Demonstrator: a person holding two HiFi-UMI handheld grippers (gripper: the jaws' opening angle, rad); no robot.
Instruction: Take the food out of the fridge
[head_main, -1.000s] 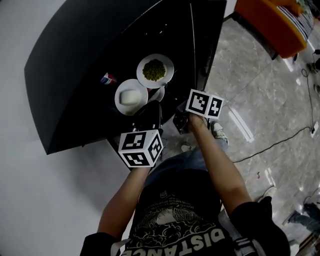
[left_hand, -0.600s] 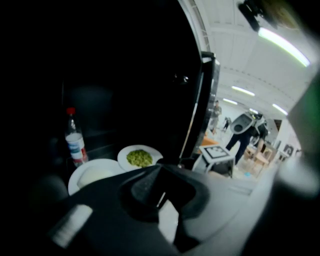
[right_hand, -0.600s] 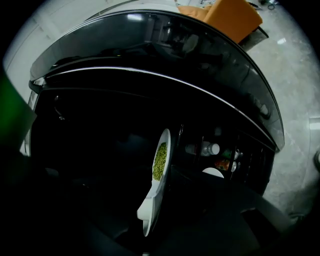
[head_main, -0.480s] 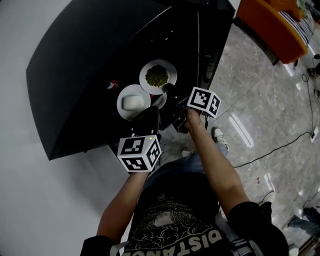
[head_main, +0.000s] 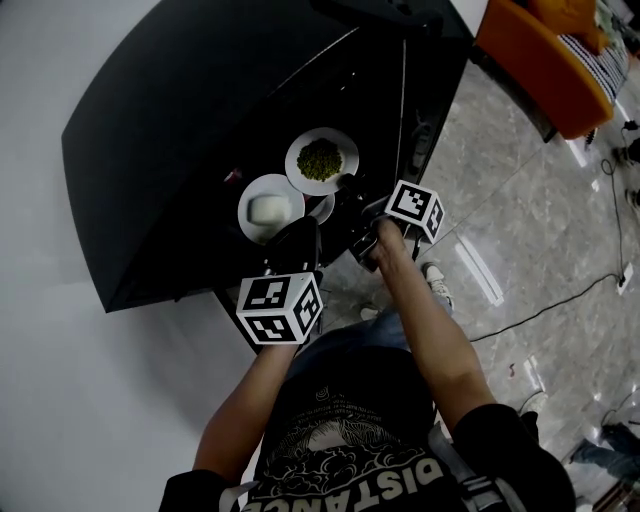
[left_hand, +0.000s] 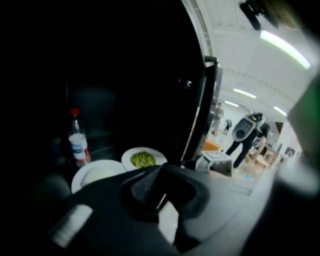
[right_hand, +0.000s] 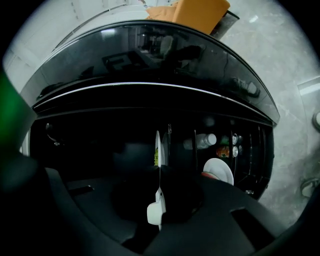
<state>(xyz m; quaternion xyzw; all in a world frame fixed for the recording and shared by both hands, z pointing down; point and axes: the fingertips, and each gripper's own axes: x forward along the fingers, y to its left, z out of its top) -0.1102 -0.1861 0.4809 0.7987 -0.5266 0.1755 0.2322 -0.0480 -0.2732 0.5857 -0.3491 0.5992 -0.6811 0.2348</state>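
Head view looks steeply down on the open black fridge (head_main: 200, 130), which fills the upper left of the frame, with the food on a shelf near the frame's middle. A plate of green food (head_main: 294, 160) lies uppermost, a plate of white food (head_main: 268, 235) sits to its lower left, a third plate (head_main: 322, 208) peeks out just right of that one, and a bottle (head_main: 233, 176) stands left of the plates. The right gripper (head_main: 347, 188) reaches in from the lower right, and its fingers are clamped on the lower right rim of the plate of green food. In the right gripper view that rim shows edge-on as a thin white line pinched between them. A second earlier those fingers were short of the plate; they have just been closing, with the rim between them, and the marker cube (head_main: 415, 210) now sits rolled to a steeper tilt. The left gripper (head_main: 298, 226) remains just below the plate of white food, as before, its fingers drawn together on nothing in the left gripper view. All plates lie where they lay a second ago, inside the fridge.
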